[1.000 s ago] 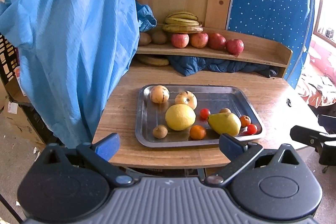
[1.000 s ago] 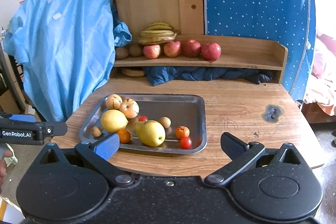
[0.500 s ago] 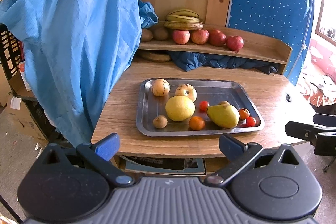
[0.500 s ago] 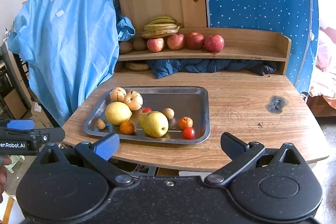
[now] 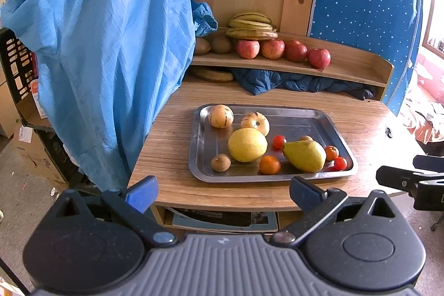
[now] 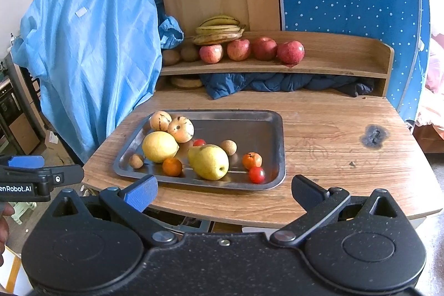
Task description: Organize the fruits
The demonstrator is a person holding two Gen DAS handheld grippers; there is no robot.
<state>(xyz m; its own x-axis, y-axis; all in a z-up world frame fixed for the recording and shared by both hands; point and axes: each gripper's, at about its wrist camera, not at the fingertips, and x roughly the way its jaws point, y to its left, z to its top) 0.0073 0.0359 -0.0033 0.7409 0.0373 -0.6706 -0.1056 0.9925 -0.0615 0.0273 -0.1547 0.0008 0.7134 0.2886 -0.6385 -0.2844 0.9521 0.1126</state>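
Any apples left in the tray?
No: the four red apples sit on the shelf, none in the tray.

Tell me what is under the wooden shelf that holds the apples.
Under the shelf a crumpled dark blue cloth lies on the table, with a flat brownish object at its left end. Whatever lies behind the cloth is covered.

both wrist views face the tray (image 5: 337, 129) from off-table.

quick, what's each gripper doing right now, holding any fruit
Left gripper: open, holding nothing, short of the tray.
Right gripper: open, holding nothing, also short of the tray.
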